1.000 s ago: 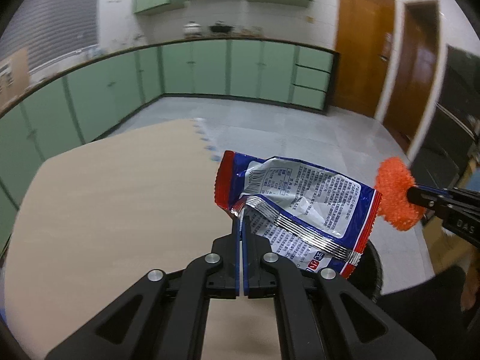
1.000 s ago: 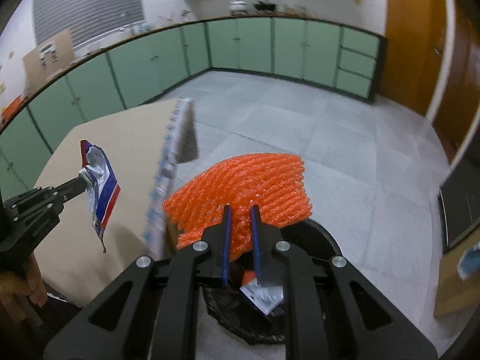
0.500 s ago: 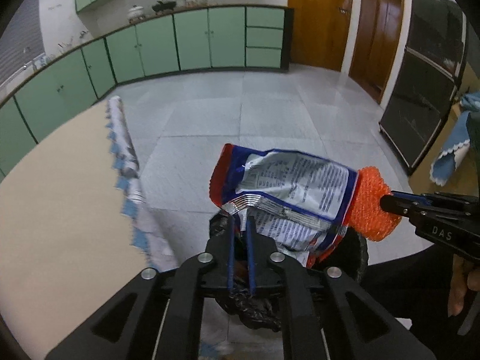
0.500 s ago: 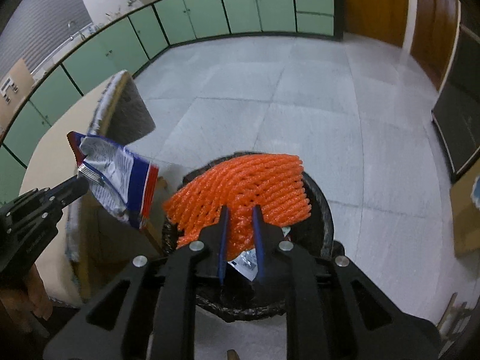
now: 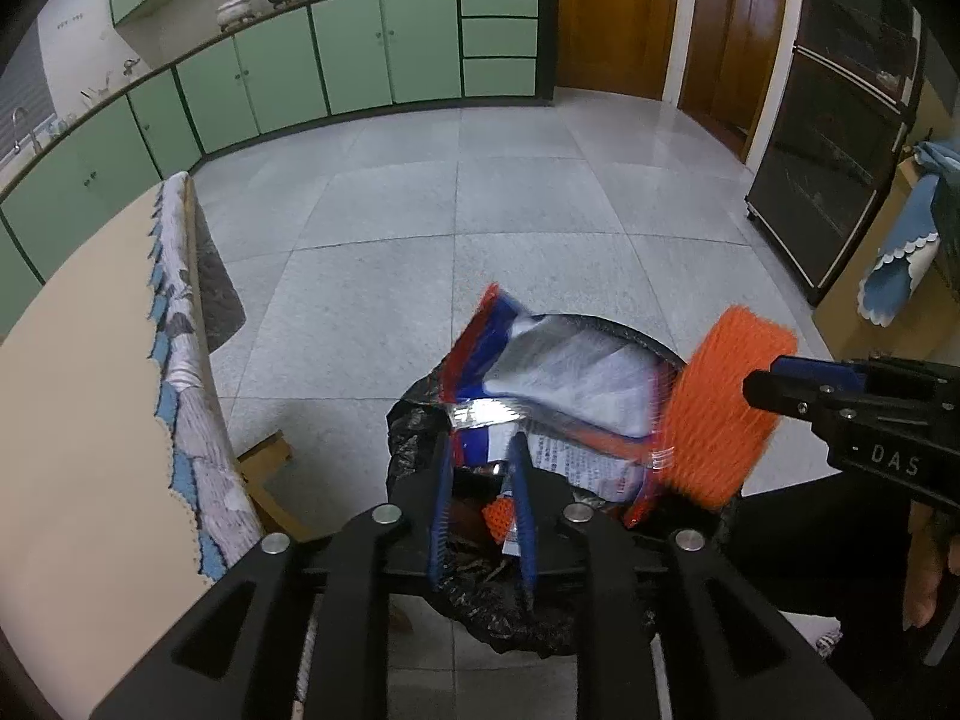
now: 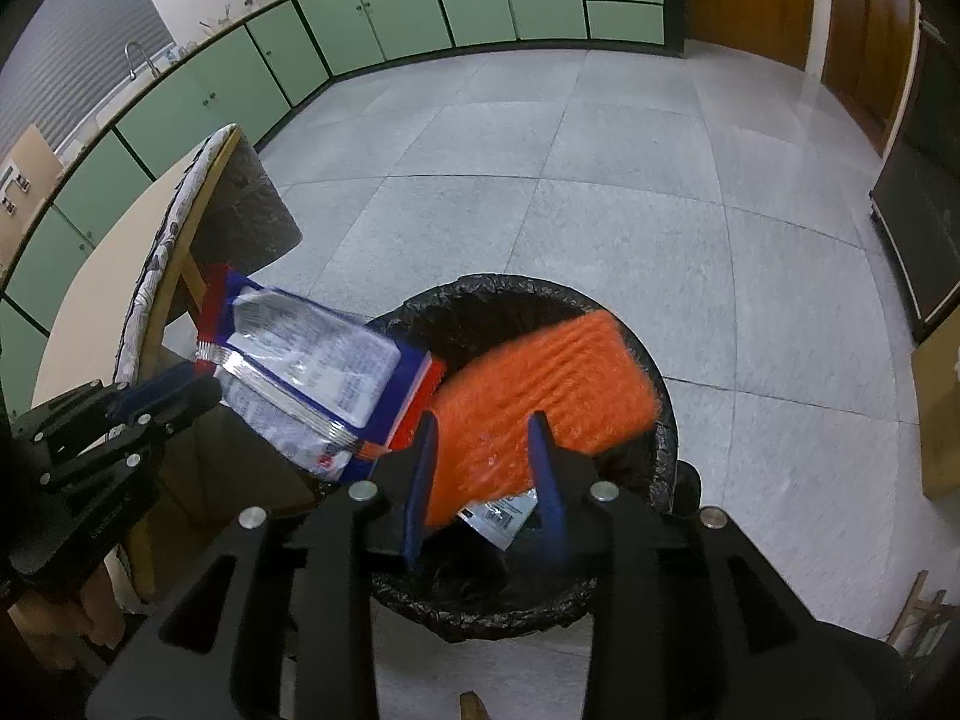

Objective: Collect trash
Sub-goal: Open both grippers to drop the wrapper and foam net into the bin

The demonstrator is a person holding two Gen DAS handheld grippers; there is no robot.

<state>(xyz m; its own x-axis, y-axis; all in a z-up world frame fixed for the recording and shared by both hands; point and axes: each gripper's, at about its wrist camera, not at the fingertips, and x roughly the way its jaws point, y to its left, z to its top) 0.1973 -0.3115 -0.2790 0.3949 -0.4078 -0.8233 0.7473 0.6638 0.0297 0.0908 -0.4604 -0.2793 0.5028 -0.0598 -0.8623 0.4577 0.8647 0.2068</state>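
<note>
My left gripper is open over a black-lined trash bin. A red, blue and silver snack wrapper is blurred just beyond its fingers, free of them. My right gripper is open above the same bin. An orange foam net is blurred between and beyond its fingers, loose over the bin's opening. The net also shows in the left wrist view, and the wrapper in the right wrist view. Other scraps lie inside the bin.
A round table with a beige top and a patterned cloth edge stands left of the bin. Grey tiled floor lies beyond, with green cabinets and wooden doors at the back. A dark cabinet stands at the right.
Both grippers moved from the table side to above the bin and tilted down. Both jaws have opened; the wrapper and the net have left the fingers and are blurred.
</note>
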